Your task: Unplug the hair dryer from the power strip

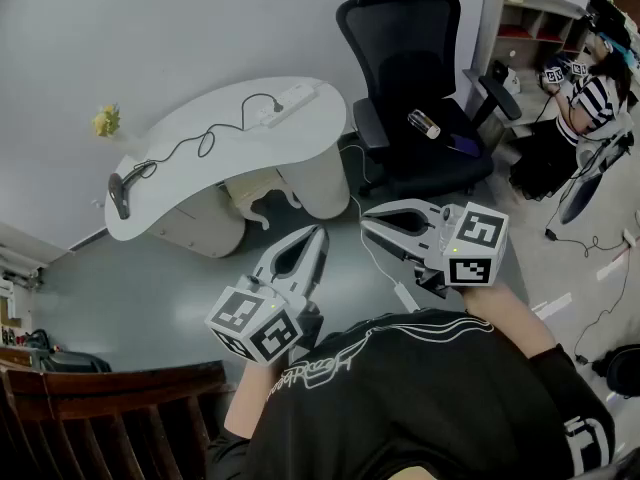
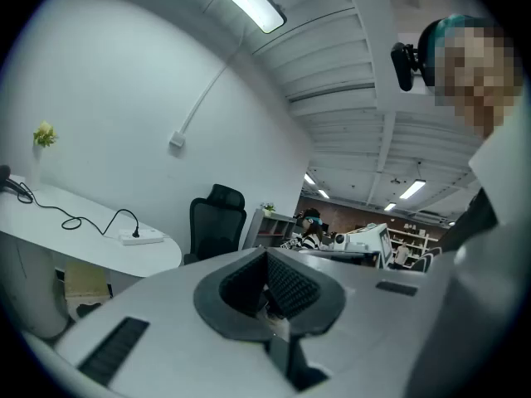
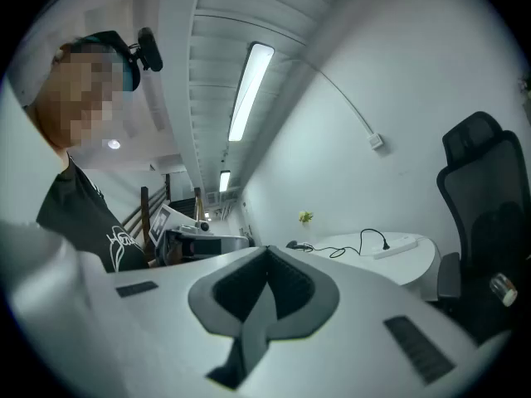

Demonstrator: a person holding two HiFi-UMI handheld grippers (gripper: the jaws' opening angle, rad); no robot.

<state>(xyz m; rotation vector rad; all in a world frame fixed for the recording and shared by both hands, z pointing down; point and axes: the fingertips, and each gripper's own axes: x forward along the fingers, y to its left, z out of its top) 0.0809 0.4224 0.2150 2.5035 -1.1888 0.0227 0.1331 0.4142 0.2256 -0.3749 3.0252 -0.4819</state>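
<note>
A white power strip (image 1: pixel 293 96) lies at the right end of a curved white table (image 1: pixel 190 158). A black plug (image 1: pixel 277 101) sits in it, and its black cord loops left to the hair dryer (image 1: pixel 118 193) at the table's left end. Both grippers hover over the floor in front of my chest, well short of the table. My left gripper (image 1: pixel 318 233) is shut and empty, and so is my right gripper (image 1: pixel 368 218). The left gripper view shows the strip (image 2: pixel 141 238) far off to the left. In the right gripper view the strip (image 3: pixel 397 245) lies far ahead on the right.
A black office chair (image 1: pixel 420 78) stands right of the table with a small bottle (image 1: pixel 424 124) on its seat. Another person (image 1: pixel 590 98) sits by shelves (image 1: pixel 520 18) at the back right. Cables lie on the floor at right. A wooden chair back (image 1: pixel 110 388) is at bottom left.
</note>
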